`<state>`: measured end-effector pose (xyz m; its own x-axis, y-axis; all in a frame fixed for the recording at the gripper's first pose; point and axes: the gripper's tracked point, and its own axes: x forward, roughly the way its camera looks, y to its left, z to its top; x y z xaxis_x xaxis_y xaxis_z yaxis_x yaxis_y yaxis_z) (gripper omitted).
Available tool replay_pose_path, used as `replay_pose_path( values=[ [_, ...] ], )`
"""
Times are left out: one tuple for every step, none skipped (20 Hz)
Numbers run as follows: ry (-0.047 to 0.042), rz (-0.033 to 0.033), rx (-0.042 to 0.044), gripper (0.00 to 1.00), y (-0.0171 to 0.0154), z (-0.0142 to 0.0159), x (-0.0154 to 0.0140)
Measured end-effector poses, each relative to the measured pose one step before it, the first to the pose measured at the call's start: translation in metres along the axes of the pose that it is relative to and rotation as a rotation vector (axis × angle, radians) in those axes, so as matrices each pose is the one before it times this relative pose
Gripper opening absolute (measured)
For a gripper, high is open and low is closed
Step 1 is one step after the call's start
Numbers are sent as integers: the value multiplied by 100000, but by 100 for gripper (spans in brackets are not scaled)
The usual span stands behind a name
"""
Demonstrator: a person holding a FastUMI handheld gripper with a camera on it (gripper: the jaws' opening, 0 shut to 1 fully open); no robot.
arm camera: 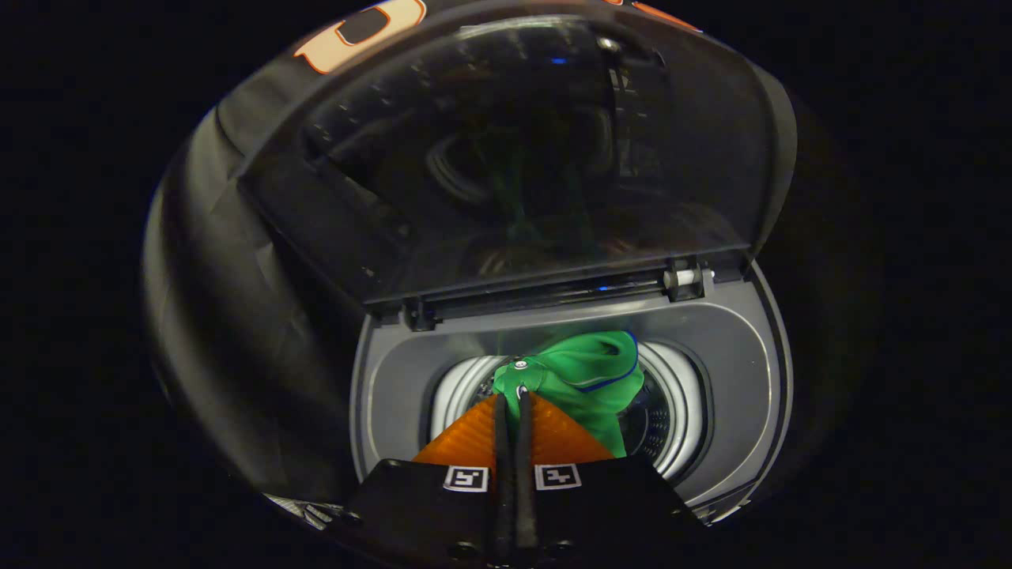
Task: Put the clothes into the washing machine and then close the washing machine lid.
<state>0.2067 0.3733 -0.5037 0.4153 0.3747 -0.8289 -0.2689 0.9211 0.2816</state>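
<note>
A green garment with a thin blue trim hangs from my gripper, whose two fingers are pressed together on a fold of it. The cloth dangles over the round drum opening of the top-loading washing machine, just ahead of and to the right of the fingers. The machine's dark see-through lid stands raised behind the opening, held by hinges along its lower edge.
The grey top deck of the washer rings the drum on all sides. Black booth cloth hangs to the left of the machine and behind the raised lid.
</note>
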Motion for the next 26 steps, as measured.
replay_pose_path(
  values=[
    [725,-1014,-851,8,-524,-352,885],
    [1419,-824,-1081,8,-425,-408,746],
    [582,-206,-964,8,46,-443,543],
    [794,-660,-258,8,-31,-189,388],
    [713,-1042,-775,8,-229,-203,321],
    [345,-10,-195,8,-40,-51,318],
    [953,-144,-244,8,-199,-335,431],
    [222,-342,-529,8,-83,21,281],
    [324,-661,-745,8,-101,-264,422],
    [530,-689,-45,8,-115,-102,129],
    [311,-213,327,8,-26,32,295],
    [606,-980,220,8,-174,-134,22],
    [859,-1033,62,8,-205,-260,187],
    [519,-656,461,9,-141,-119,183],
    [14,194,756,14,-83,37,-24],
    [-727,-1678,19,29,-250,-82,109],
    [-289,-551,-452,43,-259,3,-282],
    [-607,-1489,-1254,58,-368,11,-23],
    [-151,-743,-1095,72,-195,-157,-87],
    [311,-82,-516,87,75,-153,36],
    [-271,-590,-308,100,-100,-24,-217],
    [-544,-631,-423,100,-156,-40,-104],
    [-558,-68,122,99,-39,-58,-250],
    [-153,207,59,99,49,29,-323],
    [-518,305,161,99,98,-89,-463],
    [-470,323,71,99,132,-38,-415]
  ],
)
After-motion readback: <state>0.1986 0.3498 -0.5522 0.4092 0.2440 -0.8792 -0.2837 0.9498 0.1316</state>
